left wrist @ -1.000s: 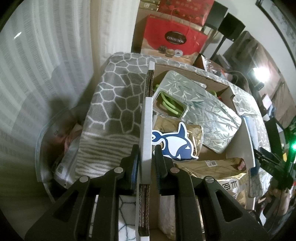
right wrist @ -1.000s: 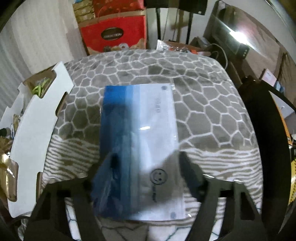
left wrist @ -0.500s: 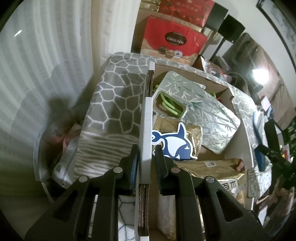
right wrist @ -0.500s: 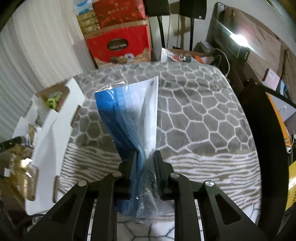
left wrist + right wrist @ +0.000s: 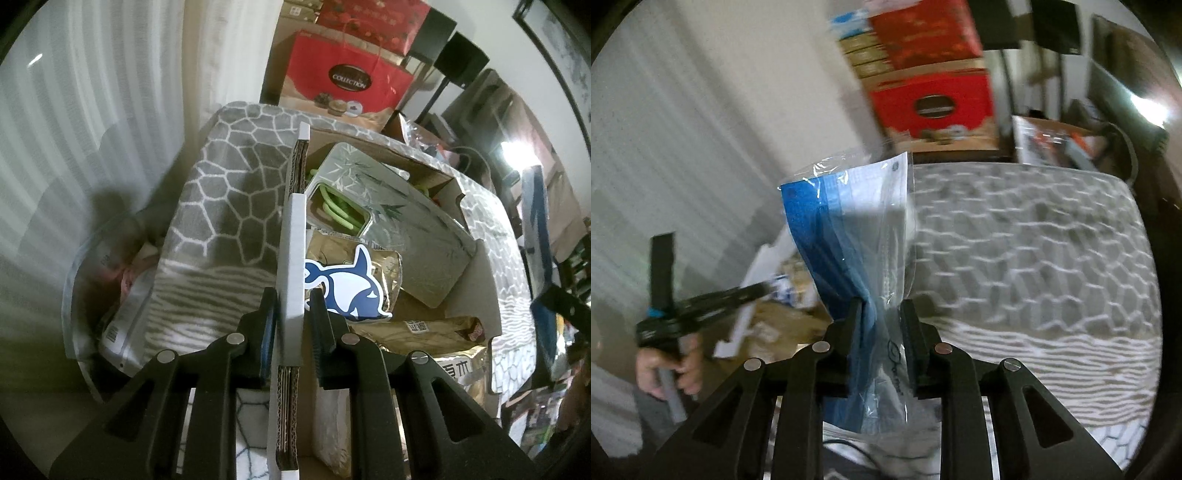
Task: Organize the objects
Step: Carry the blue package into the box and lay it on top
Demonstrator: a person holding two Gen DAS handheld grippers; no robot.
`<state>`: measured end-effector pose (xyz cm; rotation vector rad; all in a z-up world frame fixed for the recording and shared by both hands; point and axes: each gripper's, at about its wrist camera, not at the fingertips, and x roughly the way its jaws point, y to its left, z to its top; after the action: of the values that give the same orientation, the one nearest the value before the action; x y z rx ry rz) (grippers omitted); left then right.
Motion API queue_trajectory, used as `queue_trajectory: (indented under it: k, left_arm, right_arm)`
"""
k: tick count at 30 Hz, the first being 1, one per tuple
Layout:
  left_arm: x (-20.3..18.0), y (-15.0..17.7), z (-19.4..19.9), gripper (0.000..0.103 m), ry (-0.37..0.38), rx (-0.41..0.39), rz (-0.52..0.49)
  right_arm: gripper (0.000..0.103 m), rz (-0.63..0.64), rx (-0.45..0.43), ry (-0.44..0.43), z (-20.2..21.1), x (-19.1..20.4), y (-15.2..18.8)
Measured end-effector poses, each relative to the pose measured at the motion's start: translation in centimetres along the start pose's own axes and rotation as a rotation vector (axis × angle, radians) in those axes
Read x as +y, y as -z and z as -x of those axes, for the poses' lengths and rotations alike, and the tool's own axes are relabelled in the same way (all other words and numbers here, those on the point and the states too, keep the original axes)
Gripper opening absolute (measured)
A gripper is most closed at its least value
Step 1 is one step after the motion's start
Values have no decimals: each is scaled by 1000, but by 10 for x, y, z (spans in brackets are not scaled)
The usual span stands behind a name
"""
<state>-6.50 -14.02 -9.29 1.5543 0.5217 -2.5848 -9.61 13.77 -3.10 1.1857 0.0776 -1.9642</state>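
1. Between the fingers of your left claw (image 5: 291, 325) stands the white side wall of the cardboard box (image 5: 293, 258); the pads press it from both sides, so that claw is clamped on the wall's upper edge.
2. Just right of that claw, inside the box, lies a gold packet with a blue shark sticker (image 5: 351, 288). Beyond it, farther from the claw, rests a silver tin with a bamboo pattern (image 5: 399, 206), its window showing green loops.
3. Left of that claw spreads the grey honeycomb-patterned blanket (image 5: 236, 199) that the box stands on.
4. In your right claw (image 5: 882, 332) a clear plastic bag of blue and white sheets (image 5: 849, 229) is pinched near its lower end. The jaws have just been closing on it, and the bag stands upright above the fingers, clear of the blanket (image 5: 1027, 243).
5. To the left of the right claw, blurred, your left hand (image 5: 668, 373) grips the other tool at the box.
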Motion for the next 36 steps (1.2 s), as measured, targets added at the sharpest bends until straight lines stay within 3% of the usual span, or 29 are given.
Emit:
queue_trajectory:
  k: [4,7,15,19,24,30,36]
  left_arm:
    - [0,0,0,15,1,-1,1]
    - [2,-1,-1,15,6,1,5]
    - [3,0,-1,15,8,1,7]
    - [2,0,-1,15,0,-1,2]
    - [3,1,0,15,4,1,3]
    - [4,1,-1,15,6,1,5]
    - [4,1,-1,15,7,1,5]
  right_arm:
    - [22,59,62,-63,-23,38,1]
    - [23,111,95,-41,-42,56,5]
    - [26,112,183,-3,-92,57,19]
    - [36,169,155,20,-97,67,21]
    - [61,192,142,5,-93,73,20]
    - [65,159,34,11,-51,60,10]
    - [65,122,25,50,-46,44,9]
